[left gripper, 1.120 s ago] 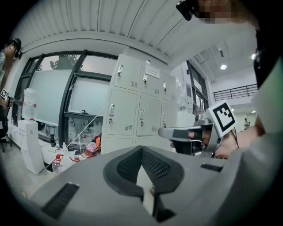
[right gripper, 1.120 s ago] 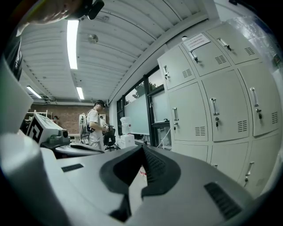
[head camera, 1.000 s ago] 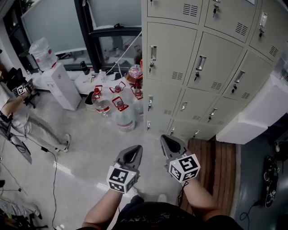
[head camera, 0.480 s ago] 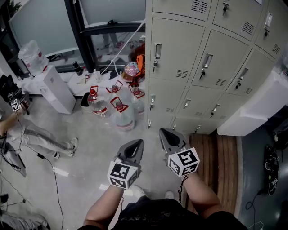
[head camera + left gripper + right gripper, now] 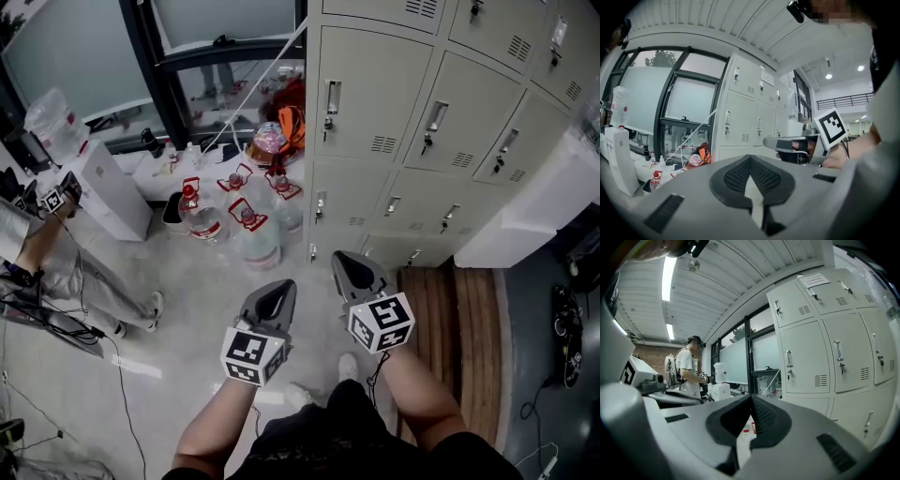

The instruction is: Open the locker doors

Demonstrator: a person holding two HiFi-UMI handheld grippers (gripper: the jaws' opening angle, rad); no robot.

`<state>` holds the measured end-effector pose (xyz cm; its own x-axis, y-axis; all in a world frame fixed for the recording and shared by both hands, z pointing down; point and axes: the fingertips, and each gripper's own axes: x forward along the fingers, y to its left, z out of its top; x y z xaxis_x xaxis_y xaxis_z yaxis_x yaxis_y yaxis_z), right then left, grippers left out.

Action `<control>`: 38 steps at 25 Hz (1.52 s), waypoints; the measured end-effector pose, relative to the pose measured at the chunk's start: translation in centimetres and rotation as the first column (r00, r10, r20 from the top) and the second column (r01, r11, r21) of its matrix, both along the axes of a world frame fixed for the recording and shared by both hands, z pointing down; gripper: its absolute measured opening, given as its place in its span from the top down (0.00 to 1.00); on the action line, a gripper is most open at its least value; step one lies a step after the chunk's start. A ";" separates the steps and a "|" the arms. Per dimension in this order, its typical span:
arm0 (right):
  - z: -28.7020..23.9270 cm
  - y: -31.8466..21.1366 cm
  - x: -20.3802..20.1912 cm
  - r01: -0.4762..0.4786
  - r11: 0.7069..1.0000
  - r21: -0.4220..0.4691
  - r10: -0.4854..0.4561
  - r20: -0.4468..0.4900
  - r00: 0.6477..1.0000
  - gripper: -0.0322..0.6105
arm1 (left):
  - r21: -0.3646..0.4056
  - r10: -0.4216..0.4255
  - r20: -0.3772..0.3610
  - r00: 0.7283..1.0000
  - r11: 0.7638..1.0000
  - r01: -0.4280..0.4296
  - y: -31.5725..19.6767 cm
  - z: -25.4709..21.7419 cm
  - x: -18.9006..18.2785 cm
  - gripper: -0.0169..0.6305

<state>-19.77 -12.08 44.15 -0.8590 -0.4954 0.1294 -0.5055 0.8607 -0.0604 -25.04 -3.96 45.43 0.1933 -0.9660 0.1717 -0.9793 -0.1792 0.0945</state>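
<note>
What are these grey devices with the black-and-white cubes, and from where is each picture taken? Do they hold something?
There is no robot here. A person holds a two-jaw gripper in each hand: the left gripper and the right gripper. The patterned cubes are parts of them. The wide picture comes from a camera on the person's head, looking steeply down. The other two come from a camera riding on each gripper, looking along its jaws. Both pairs of jaws are shut and hold nothing. Ahead stand beige lockers, the doors in view closed. On the floor beside them stand large water bottles. Another person is at the left.
</note>
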 end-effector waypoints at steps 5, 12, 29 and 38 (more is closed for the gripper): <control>1.1 -1.6 -1.0 -0.003 1.000 -0.025 0.004 0.010 1.000 0.95 | -0.002 0.000 -0.001 1.000 1.000 0.000 -1.1 0.5 -0.5 0.97; 3.2 -5.7 -2.1 -0.002 0.999 -0.032 0.003 0.012 1.000 0.95 | -0.001 0.001 0.012 1.000 1.000 -0.001 -4.7 1.9 -1.0 0.97; 11.8 -18.2 -7.4 0.043 0.997 -0.071 -0.046 -0.028 0.999 0.84 | -0.031 -0.020 -0.024 1.000 0.999 0.020 -16.5 8.9 -4.4 0.97; 21.3 -23.7 -11.0 -0.018 0.992 -0.124 0.011 -0.057 0.998 0.79 | -0.016 -0.001 -0.017 1.000 1.000 0.001 -20.1 14.7 -6.5 0.97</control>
